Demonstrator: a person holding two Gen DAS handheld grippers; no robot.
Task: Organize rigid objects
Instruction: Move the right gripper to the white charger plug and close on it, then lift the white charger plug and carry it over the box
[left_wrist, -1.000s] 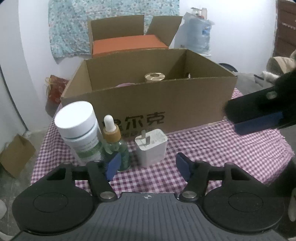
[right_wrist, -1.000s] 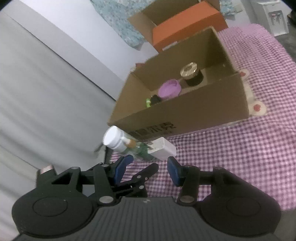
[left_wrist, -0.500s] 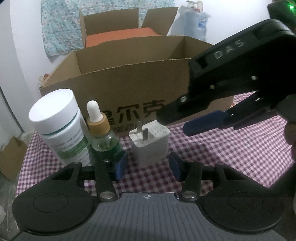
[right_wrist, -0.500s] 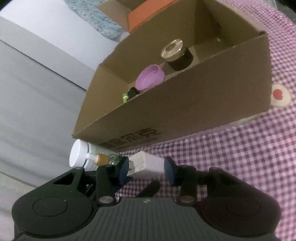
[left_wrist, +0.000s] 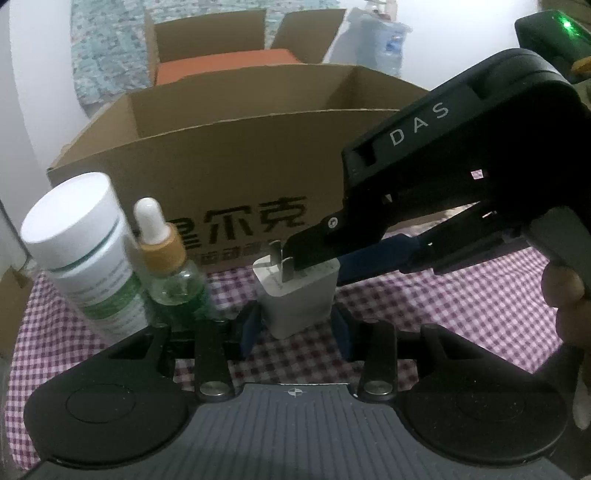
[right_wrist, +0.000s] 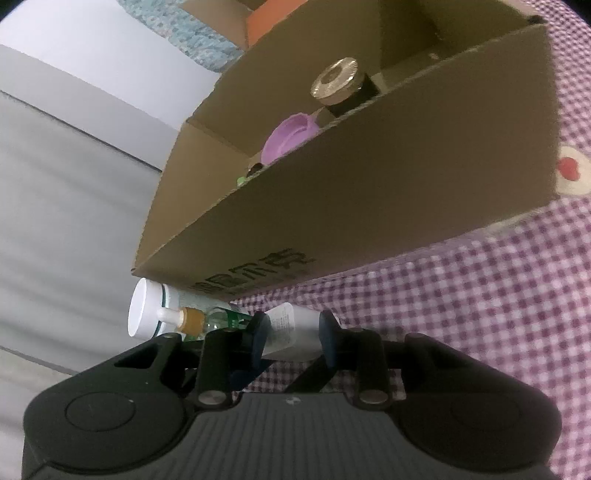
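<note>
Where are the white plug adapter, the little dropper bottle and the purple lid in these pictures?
white plug adapter (left_wrist: 299, 295), left wrist view, front face.
dropper bottle (left_wrist: 173, 284), left wrist view, glass body.
purple lid (right_wrist: 290, 136), right wrist view, lid top, inside the box.

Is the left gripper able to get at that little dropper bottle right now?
Probably not directly: the left gripper straddles the white charger, and the dropper bottle stands just outside its left finger, beside the white bottle.
</note>
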